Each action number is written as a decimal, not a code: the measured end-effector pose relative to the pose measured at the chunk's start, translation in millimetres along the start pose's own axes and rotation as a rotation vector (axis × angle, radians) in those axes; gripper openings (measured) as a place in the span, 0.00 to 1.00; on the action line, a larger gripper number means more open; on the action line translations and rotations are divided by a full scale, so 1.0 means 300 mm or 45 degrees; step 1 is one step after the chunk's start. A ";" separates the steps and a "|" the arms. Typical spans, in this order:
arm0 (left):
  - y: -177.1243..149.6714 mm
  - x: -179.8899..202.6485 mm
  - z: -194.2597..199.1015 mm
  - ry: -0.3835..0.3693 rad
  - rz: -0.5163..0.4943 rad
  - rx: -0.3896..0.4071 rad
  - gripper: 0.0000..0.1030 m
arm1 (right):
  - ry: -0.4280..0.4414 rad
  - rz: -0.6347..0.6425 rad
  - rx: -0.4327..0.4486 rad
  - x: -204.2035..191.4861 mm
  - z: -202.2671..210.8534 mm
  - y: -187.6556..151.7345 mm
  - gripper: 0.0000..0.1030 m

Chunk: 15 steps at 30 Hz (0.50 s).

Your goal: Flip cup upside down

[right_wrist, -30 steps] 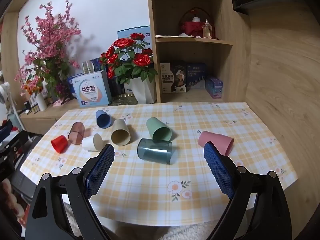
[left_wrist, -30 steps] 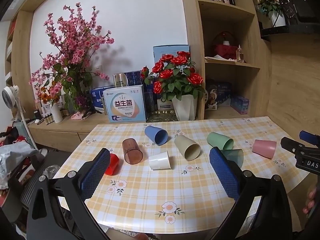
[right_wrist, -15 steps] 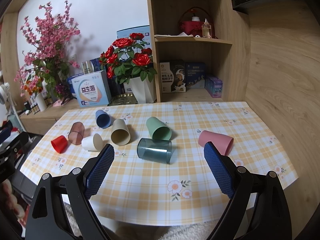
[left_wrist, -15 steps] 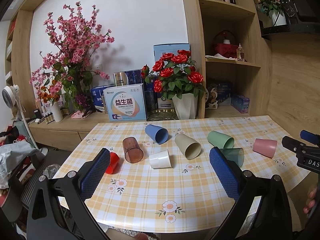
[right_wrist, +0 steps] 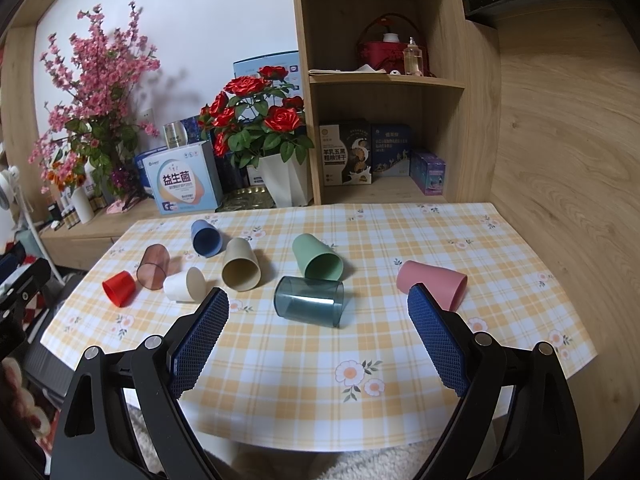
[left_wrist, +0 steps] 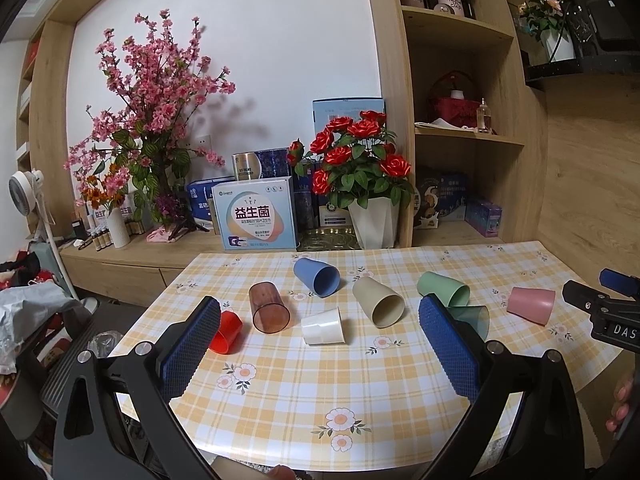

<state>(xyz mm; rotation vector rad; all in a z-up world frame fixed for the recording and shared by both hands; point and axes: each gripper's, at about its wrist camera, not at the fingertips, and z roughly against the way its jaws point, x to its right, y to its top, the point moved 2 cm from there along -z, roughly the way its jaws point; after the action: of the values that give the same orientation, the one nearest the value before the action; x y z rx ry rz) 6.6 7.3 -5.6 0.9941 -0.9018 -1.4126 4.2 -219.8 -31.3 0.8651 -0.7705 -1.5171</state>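
Note:
Several cups lie on their sides on the checked tablecloth [right_wrist: 360, 344]. From left: red cup [right_wrist: 119, 288], brown clear cup [right_wrist: 152, 266], white cup [right_wrist: 185, 284], blue cup [right_wrist: 206, 237], beige cup [right_wrist: 241, 265], green cup [right_wrist: 317, 257], dark teal clear cup [right_wrist: 309, 301], pink cup [right_wrist: 432, 282]. My right gripper [right_wrist: 318, 308] is open and empty, held above the near table edge, the teal cup between its fingers further off. My left gripper [left_wrist: 320, 318] is open and empty, facing the white cup [left_wrist: 323, 326] and beige cup [left_wrist: 378, 302].
Behind the table a low cabinet holds a rose pot [right_wrist: 285, 184], a blue-white box [right_wrist: 184, 186] and a pink blossom vase [left_wrist: 152, 152]. A wooden shelf unit [right_wrist: 384, 92] and wood wall stand at the right. The right gripper's tip shows in the left wrist view [left_wrist: 600, 304].
Both grippers have drifted very slightly; the view is almost unchanged. The cups have not moved and both grippers stay open.

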 end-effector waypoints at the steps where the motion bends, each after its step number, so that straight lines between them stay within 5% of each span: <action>1: 0.000 0.000 0.000 0.000 0.000 0.000 0.94 | 0.000 0.000 0.000 0.000 0.000 0.000 0.85; 15: -0.006 0.016 -0.012 -0.015 -0.012 -0.032 0.94 | 0.000 -0.002 -0.002 0.002 -0.004 -0.001 0.85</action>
<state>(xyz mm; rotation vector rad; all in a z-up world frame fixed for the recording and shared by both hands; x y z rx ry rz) 9.3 2.6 -9.1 0.9734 -0.8872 -1.4353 5.1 -220.3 -32.0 0.8647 -0.7683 -1.5190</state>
